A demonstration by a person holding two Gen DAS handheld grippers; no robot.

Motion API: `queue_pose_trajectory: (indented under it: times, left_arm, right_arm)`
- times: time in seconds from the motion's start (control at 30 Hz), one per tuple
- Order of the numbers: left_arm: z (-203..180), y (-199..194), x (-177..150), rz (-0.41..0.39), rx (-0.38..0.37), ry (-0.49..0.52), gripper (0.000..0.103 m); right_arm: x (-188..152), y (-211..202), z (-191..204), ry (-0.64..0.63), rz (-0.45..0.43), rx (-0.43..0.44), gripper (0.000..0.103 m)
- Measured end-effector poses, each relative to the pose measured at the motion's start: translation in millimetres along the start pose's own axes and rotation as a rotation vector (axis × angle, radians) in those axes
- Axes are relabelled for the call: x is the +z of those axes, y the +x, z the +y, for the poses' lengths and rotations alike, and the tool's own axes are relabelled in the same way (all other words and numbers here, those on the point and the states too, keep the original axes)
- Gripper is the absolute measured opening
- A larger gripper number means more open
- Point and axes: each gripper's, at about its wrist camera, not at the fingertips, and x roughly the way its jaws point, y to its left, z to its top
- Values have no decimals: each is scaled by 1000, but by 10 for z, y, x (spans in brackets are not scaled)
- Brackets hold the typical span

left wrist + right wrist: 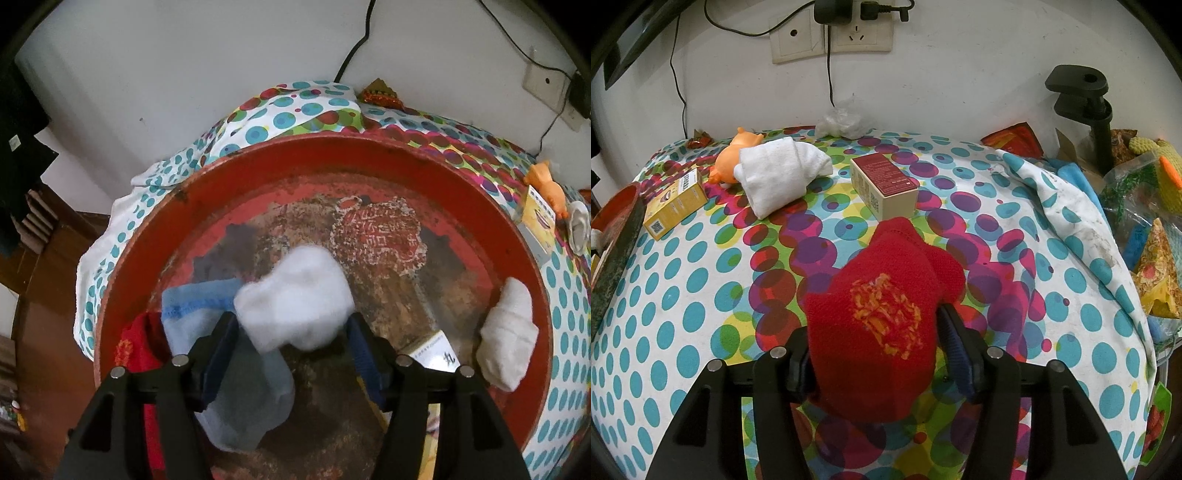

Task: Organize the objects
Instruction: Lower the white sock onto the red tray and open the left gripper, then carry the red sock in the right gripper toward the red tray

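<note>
In the left wrist view my left gripper (291,332) hangs over a worn red round tray (524,266). Its jaws are apart and a blurred white sock bundle (295,299) sits between the fingertips, seemingly loose. In the tray lie a light blue sock (247,391), a red sock (140,343), a white rolled sock (506,336) and a small box (436,352). In the right wrist view my right gripper (877,339) is shut on a rolled red sock with orange embroidery (882,314), held above the dotted tablecloth (701,295).
On the cloth in the right wrist view lie a white rolled sock (779,173), an orange toy (731,158), a yellow box (676,203) and a red-topped box (884,188). The tray edge (617,236) is at left. Bags and a black clamp (1086,110) are at right.
</note>
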Motion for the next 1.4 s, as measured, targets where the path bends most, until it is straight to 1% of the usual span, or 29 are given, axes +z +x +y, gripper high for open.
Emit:
queue_pose_trajectory:
  times: [0.13, 0.2, 0.37, 0.47, 0.53, 0.63, 0.7, 0.73, 0.77, 0.8, 0.9, 1.07, 1.1, 1.17, 1.23, 1.3, 1.33, 1.4]
  left_arm:
    - [17, -153, -32, -14, -43, -4, 65]
    - [17, -228, -54, -33, -48, 0, 67]
    - [-65, -363, -173, -62, -17, 54, 70]
    - [-111, -479, -298, -107, 24, 77, 70]
    - [-132, -576, -399, -141, 47, 77, 70]
    - [-115, -740, -569, -184, 45, 57, 70]
    - [-111, -822, -691, -211, 45, 53, 70]
    - [-113, -858, -767, -219, 55, 51, 70]
    - [-117, -885, -830, -226, 55, 56, 70]
    - [-117, -912, -889, -235, 54, 56, 70]
    - [-143, -974, -1065, -248, 65, 82, 70]
    - [-88, -1075, -1251, -292, 75, 62, 70]
    - [-73, -1090, -1269, -299, 73, 61, 70]
    - [-54, -1095, -1272, -275, 59, 57, 70]
    - [-18, -1124, -1290, -287, 44, 31, 70]
    - [1, -1131, -1305, -279, 44, 25, 70]
    - [12, -1135, -1317, -278, 31, 20, 70]
    - [25, -1155, -1337, -284, 39, 10, 70]
  right_arm:
    - [0, 1, -3, 0, 0, -1, 57]
    - [0, 7, -24, 1, 1, -2, 58]
    - [-1, 22, -46, 4, 2, -7, 60]
    - [-1, 27, -55, 5, 3, -10, 60]
    - [-4, 26, -63, 4, 2, -11, 61]
    - [-2, 24, -48, 5, 2, -10, 60]
    - [-2, 24, -49, 3, 2, -13, 59]
    - [-5, 19, -60, -1, -1, -9, 56]
    - [2, 17, -32, -6, -4, -7, 50]
    - [0, 12, -24, -14, -7, -7, 47]
    - [-5, -15, 51, -36, -13, -26, 45]
    - [-4, -19, 56, -38, -11, -27, 45]
    - [-5, -22, 54, -39, -11, -29, 45]
    - [-4, -25, 74, -45, -11, -37, 45]
    - [-5, -27, 87, -49, -12, -46, 45]
    - [-8, -33, 117, -60, -13, -60, 45]
    - [-7, -31, 125, -63, -13, -65, 45]
    - [-11, -34, 139, -56, -12, -78, 45]
